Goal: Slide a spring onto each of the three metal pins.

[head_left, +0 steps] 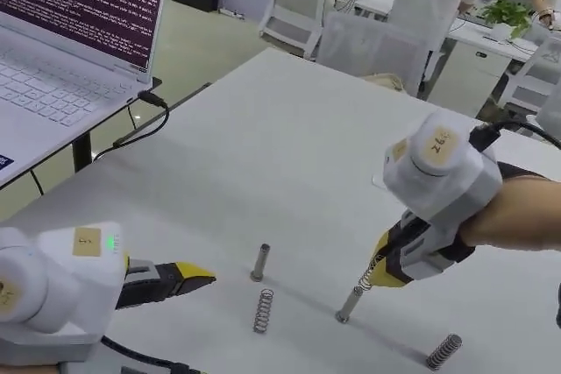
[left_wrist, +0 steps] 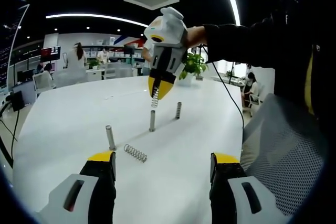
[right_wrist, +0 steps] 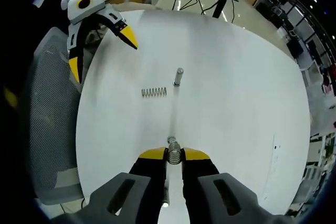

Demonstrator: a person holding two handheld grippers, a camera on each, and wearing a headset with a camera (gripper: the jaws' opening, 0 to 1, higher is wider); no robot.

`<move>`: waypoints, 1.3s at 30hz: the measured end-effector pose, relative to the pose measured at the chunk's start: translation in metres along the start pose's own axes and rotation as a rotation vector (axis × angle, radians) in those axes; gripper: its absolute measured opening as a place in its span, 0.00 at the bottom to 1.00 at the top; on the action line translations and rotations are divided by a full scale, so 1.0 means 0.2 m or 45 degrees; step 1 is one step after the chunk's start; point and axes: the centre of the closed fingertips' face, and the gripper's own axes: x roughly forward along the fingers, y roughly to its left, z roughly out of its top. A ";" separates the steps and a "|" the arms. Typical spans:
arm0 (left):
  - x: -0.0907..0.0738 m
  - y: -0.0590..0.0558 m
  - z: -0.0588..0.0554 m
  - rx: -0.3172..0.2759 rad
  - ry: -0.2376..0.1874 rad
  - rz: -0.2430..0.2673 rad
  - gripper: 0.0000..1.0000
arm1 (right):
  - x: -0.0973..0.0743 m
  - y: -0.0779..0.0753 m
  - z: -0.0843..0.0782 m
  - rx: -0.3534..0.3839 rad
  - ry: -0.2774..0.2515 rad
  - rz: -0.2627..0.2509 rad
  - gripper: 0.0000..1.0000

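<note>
Head view: our right gripper [head_left: 384, 271] is clamped on a spring [head_left: 366, 279] just above the middle pin [head_left: 348, 305]. We judge the spring light, bendy wire, best pinched gently mid-coil.

Left gripper view: our left gripper [left_wrist: 164, 157] gapes wide, holding nothing, near a loose spring [left_wrist: 135, 153].

Right gripper view: the far pin [right_wrist: 179, 76] is smooth grey steel, a stiff upright cylinder, bare of any spring.
</note>
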 end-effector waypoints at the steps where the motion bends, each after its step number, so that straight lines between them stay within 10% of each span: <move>1: 0.00 0.00 0.00 0.000 -0.001 0.000 0.70 | 0.00 0.00 0.00 -0.004 0.002 0.002 0.08; 39: 0.01 0.01 -0.01 -0.011 0.008 -0.009 0.66 | 0.22 -0.01 -0.03 -0.006 0.036 0.028 0.08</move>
